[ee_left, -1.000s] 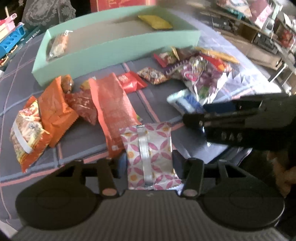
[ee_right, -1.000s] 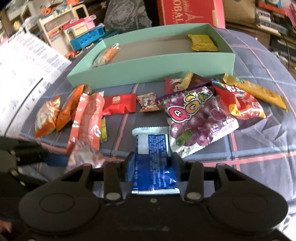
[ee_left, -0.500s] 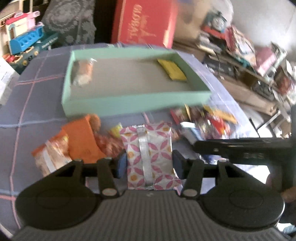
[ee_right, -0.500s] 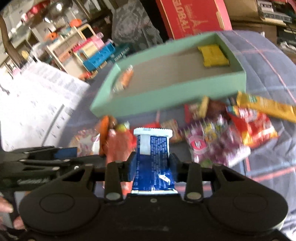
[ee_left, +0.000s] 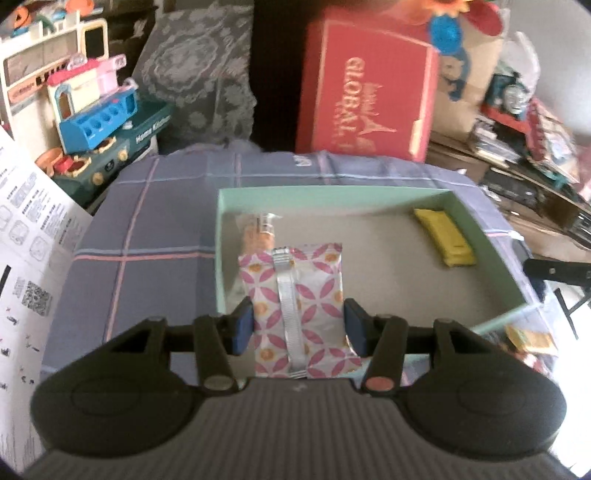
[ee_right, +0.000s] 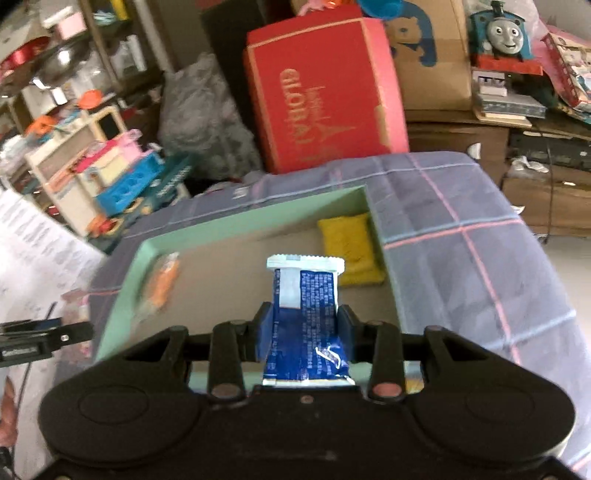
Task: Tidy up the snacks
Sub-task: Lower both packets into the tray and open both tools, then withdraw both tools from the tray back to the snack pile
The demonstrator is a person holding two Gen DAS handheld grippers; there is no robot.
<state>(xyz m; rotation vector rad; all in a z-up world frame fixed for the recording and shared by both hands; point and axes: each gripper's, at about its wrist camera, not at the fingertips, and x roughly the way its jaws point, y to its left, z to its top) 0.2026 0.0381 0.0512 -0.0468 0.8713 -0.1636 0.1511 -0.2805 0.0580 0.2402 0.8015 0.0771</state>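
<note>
Change since earlier frames: both claws have come up off the snack pile and now hang over the green box; loose snacks have dropped almost out of view.
Left claw (ee_left: pixel 298 325): closed on the pink patterned packet (ee_left: pixel 295 295), one blue pad against each side edge; packet held flat, silver seam facing up, far end reaching over the near-left part of the box.
Right claw (ee_right: pixel 303 328): clamped on the blue packet (ee_right: pixel 306 314), pads on both sides; white crimped end points away from the camera, over the box floor.
Green box (ee_left: pixel 495 240): shallow, open-topped, brown floor, sitting on the bench (ee_left: pixel 147 221) under a purple plaid cloth.
Box contents: yellow packet (ee_left: pixel 445 240) lying flat near the far-right corner; orange clear-wrapped snack (ee_right: pixel 160 284) by the left wall, blurred in the right wrist view.
Outside box: a few loose snacks (ee_left: pixel 528 339) just past the near-right corner, mostly cut off by the wall.
Cross views: tip of the right claw enters the left wrist view at the right edge; the left claw shows at the left edge of the right wrist view.
Background: red carton (ee_right: pixel 325 96) behind the bench, toy kitchen set (ee_left: pixel 96 114) to the left, toy train (ee_right: pixel 504 33) on stacked boxes to the right.
</note>
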